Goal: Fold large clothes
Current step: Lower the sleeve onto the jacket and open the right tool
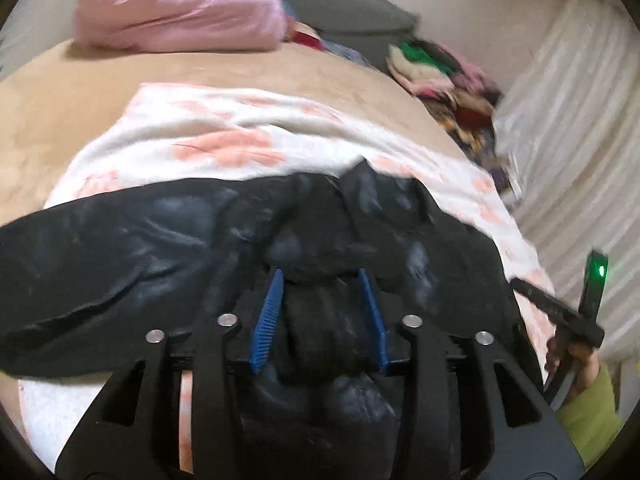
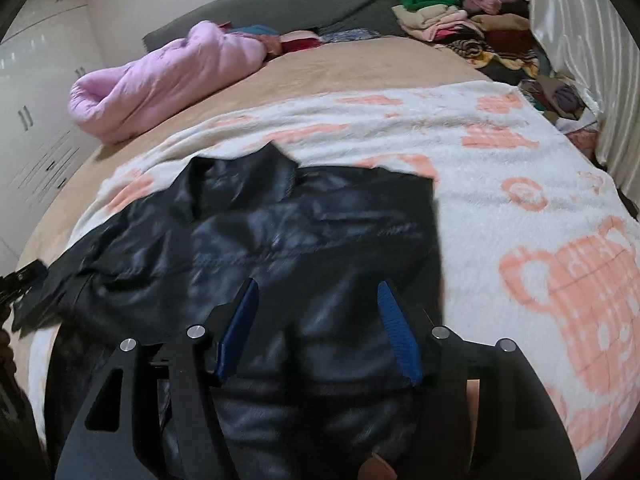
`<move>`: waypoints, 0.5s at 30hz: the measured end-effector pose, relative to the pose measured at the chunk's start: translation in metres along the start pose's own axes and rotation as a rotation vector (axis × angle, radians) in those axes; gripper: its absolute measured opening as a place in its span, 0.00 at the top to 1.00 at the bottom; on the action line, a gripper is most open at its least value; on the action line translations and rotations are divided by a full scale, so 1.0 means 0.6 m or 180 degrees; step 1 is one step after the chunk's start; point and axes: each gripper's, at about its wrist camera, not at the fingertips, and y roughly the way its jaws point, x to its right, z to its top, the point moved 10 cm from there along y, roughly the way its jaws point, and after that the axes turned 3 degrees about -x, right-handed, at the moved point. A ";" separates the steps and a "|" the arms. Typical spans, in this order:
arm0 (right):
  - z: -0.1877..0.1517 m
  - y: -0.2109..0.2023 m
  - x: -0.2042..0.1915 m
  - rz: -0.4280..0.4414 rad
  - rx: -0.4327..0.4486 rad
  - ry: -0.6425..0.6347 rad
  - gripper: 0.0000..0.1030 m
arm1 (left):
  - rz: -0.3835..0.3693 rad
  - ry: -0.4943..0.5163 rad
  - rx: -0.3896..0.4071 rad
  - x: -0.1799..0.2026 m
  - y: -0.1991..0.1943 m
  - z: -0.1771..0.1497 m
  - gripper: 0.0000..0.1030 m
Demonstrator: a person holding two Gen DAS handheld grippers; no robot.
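A black leather jacket (image 1: 160, 240) lies spread on a white blanket with pink prints (image 1: 224, 136) on the bed. My left gripper (image 1: 320, 276) has its blue-padded jaws spread, with a bunched fold of the jacket lying between them. In the right wrist view the jacket (image 2: 280, 232) lies with its collar at the far side. My right gripper (image 2: 316, 288) is open just above the jacket's lower part. The right gripper also shows at the right edge of the left wrist view (image 1: 568, 312).
A rolled pink quilt (image 2: 160, 80) lies at the far left of the tan bed (image 2: 360, 64). A pile of mixed clothes (image 2: 472, 24) sits at the far right by the pale curtain (image 2: 592, 40). White wardrobe doors (image 2: 36, 100) stand to the left.
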 end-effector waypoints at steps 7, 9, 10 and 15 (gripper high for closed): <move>-0.070 0.018 -0.001 -0.0218 -0.0390 -0.0102 0.34 | 0.0229 0.0159 -0.0587 0.018 0.092 -0.092 0.68; -0.088 0.034 0.009 -0.0200 -0.0523 -0.0031 0.34 | 0.0223 0.0109 -0.0649 0.009 0.108 -0.106 0.67; -0.090 0.039 0.011 -0.0178 -0.0515 -0.0011 0.34 | 0.0229 0.0142 -0.0634 0.007 0.113 -0.108 0.67; -0.085 0.021 -0.003 -0.0193 -0.0355 -0.0020 0.31 | 0.0207 0.0101 -0.0546 0.006 0.096 -0.103 0.62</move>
